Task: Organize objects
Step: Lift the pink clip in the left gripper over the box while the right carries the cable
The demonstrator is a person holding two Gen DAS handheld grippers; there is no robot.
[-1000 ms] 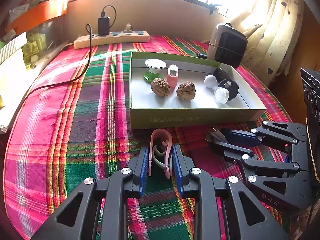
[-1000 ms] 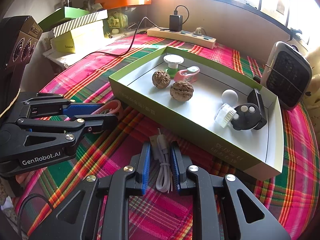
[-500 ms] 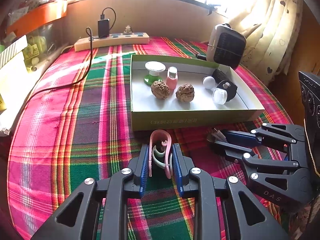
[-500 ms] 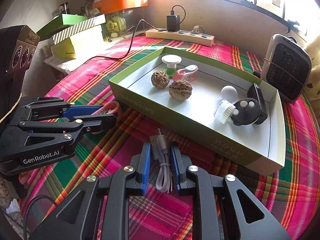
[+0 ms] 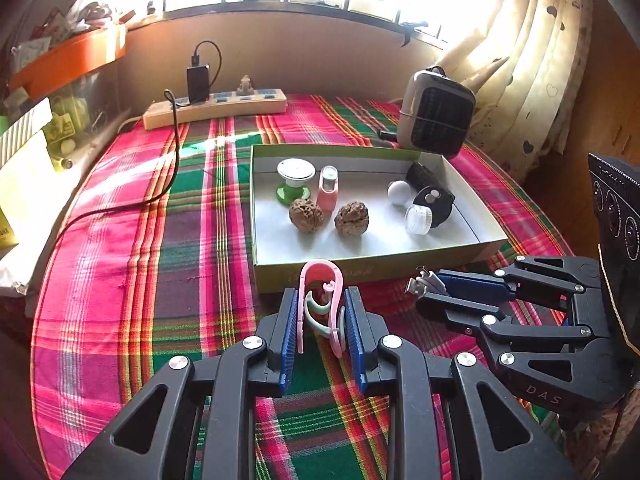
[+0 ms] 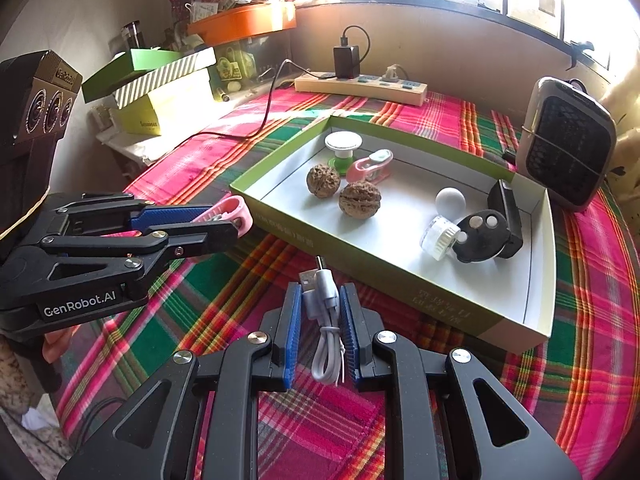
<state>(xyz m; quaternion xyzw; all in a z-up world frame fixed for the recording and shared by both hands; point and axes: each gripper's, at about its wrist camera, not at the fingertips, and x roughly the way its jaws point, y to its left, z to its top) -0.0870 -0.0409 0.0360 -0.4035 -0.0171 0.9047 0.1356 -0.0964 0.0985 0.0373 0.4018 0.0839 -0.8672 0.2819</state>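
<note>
On the far left of the plaid red, pink and green tablecloth [image 5: 132, 264] a black cable [image 5: 120, 208] trails back to a cream power strip [image 5: 216, 110] against the wall, a black charger [image 5: 198, 82] plugged into it. Nearer the front, the left gripper [image 5: 322, 316] has its blue pads pressed against both sides of a pink U-shaped plastic clip with a pale grey inner hook [image 5: 320, 304], gripping it just in front of the near wall of the shallow green cardboard box with a white inside [image 5: 360, 272]. In that box, from left to right, sit a white-topped green spool [image 5: 295, 180], a small pink bottle-shaped clip [image 5: 328, 190], two brown wrinkled walnuts [image 5: 306, 216], the second walnut [image 5: 352, 218] near the first, then a white ball [image 5: 399, 192], a clear ribbed round cap [image 5: 418, 220] and a black round device with pale buttons [image 5: 434, 204] touching that cap. To the right of the clip, the right gripper [image 6: 320, 312] is clamped on a coiled white USB cable [image 6: 326, 320], its plugs poking out ahead of the pads, low over the cloth and just short of the box's near wall. Behind the box's right corner stands a beige and black small fan heater [image 5: 436, 114], with a cream patterned curtain [image 5: 532, 60] hanging beyond it.
</note>
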